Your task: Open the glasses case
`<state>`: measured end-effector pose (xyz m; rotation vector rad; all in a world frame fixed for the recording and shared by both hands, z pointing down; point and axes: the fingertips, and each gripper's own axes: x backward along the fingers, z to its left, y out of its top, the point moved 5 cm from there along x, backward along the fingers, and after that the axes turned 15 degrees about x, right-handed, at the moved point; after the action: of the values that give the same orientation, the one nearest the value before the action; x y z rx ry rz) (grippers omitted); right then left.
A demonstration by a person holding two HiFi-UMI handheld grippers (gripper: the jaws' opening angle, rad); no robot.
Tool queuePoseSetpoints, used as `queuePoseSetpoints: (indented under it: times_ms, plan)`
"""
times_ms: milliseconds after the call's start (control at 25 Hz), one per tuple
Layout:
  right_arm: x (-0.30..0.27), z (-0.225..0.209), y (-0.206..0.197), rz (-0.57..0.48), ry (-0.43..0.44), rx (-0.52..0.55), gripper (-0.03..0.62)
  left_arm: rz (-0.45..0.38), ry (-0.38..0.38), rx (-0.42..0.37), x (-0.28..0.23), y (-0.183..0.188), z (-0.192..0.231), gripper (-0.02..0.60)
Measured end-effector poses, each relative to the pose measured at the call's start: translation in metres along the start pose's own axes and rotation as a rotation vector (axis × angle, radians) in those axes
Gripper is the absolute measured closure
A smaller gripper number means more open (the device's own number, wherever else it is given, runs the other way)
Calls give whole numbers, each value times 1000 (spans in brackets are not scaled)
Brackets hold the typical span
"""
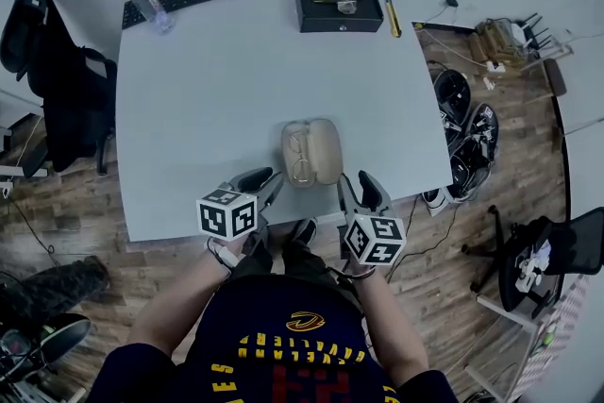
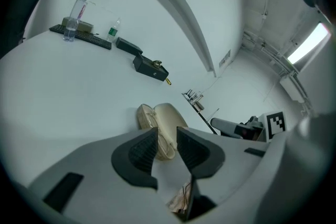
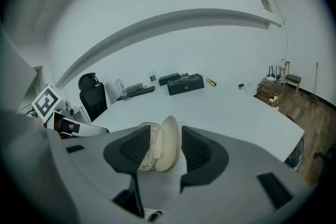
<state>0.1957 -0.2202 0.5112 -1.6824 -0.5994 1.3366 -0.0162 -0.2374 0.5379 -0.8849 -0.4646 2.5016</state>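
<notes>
Holding the left gripper [image 1: 266, 182] and the right gripper [image 1: 357, 180] just short of the glasses case [image 1: 310, 152], I am carrying nothing: both pairs of jaws are standing apart and empty. The case is lying open near the front edge of the table [image 1: 217, 71], between my two tools. I judge the job now is drawing clear without a pad clipping the lid. The head view is showing the glasses [image 1: 300, 156] in the left half. The right gripper view is showing that the lid half is tilting upward, not lying flat.
</notes>
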Motion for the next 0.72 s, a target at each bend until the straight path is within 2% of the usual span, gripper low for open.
queuePoseSetpoints:
  times_ms: [240, 480, 720]
  plan:
    - [45, -3, 43, -137, 43, -49, 401, -38, -64, -138, 48, 11, -34, 460]
    - [100, -9, 77, -252, 61, -131, 469, -51, -151, -264, 93, 13, -79, 460]
    - [153, -5, 123, -357, 58, -92, 522, -139, -293, -355, 120, 32, -149, 460]
